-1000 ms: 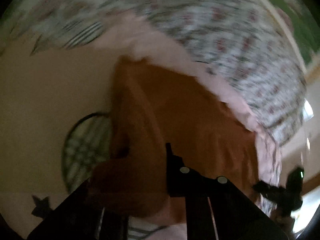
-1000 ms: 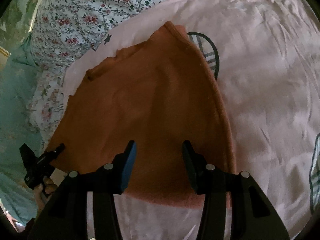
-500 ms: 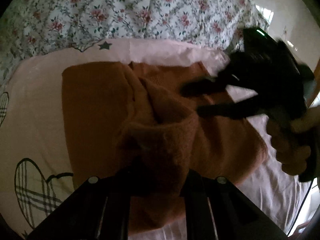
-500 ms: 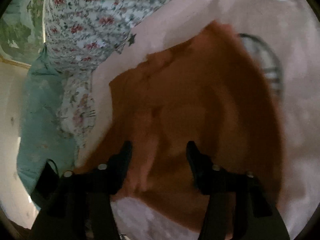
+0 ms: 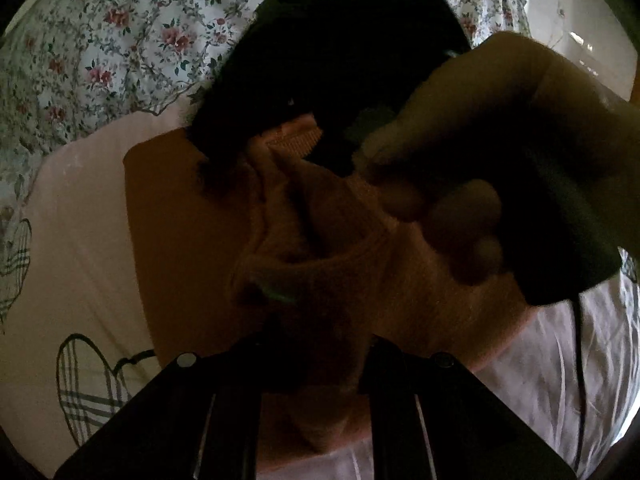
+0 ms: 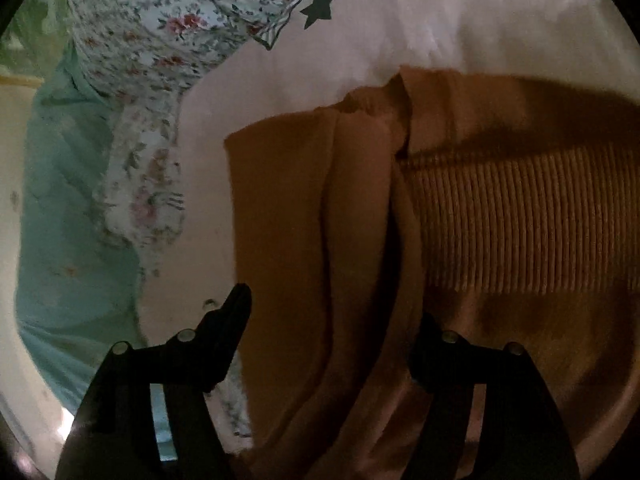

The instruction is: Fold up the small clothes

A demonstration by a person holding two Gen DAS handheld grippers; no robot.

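We hold the left gripper with its jaws clamped on a bunched fold of the orange sweater, which lies on the pink sheet ahead of both jaws. Our right gripper has its jaws apart, straddling the sweater's folded edge, ribbed hem ahead and right.

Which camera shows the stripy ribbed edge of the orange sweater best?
The right wrist view. There the ribbed band of the orange sweater fills much of the picture, close and sharp. The left wrist view shows only a small piece of ribbing, mostly hidden behind the dark right gripper.
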